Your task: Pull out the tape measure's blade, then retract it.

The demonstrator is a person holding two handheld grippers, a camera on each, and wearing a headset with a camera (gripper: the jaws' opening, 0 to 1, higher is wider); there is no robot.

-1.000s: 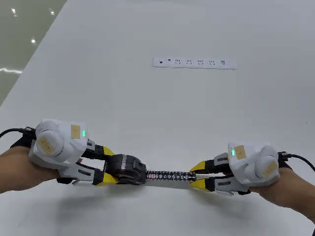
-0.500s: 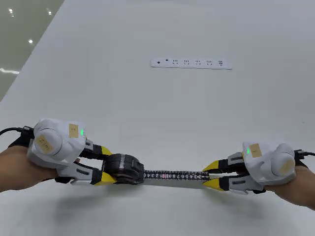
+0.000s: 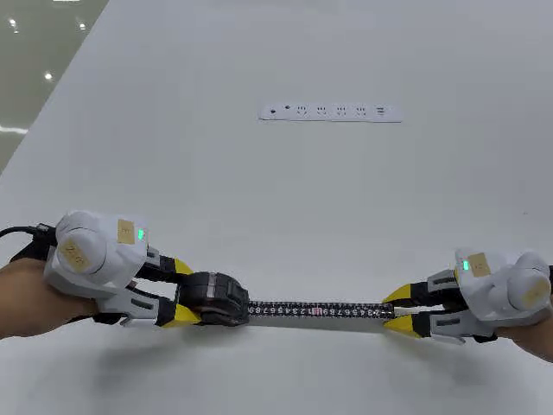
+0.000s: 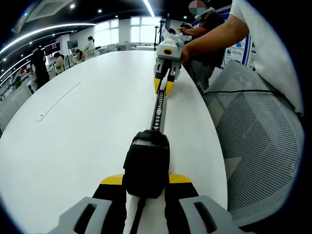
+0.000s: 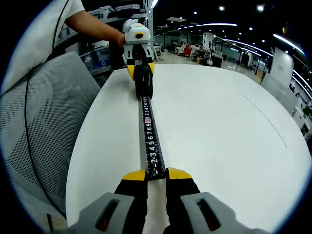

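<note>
beyond the blade (image 3: 315,309), a power strip (image 3: 330,112)

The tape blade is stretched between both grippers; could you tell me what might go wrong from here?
The right gripper pinches the blade by its end only; if it slips, the blade may whip back into the case. The left gripper holds the case by its rear only, so more pull could tug it free.

Left white gripper (image 3: 185,291), yellow-tipped jaws, near left, pointing right; jaws clamped on black tape measure case (image 3: 212,298). Right white gripper (image 3: 399,309) near right, pointing left, jaws pinching black printed blade (image 3: 320,309) end. Left hand (image 3: 26,298), right hand (image 3: 534,333) behind housings, well apart.
</note>
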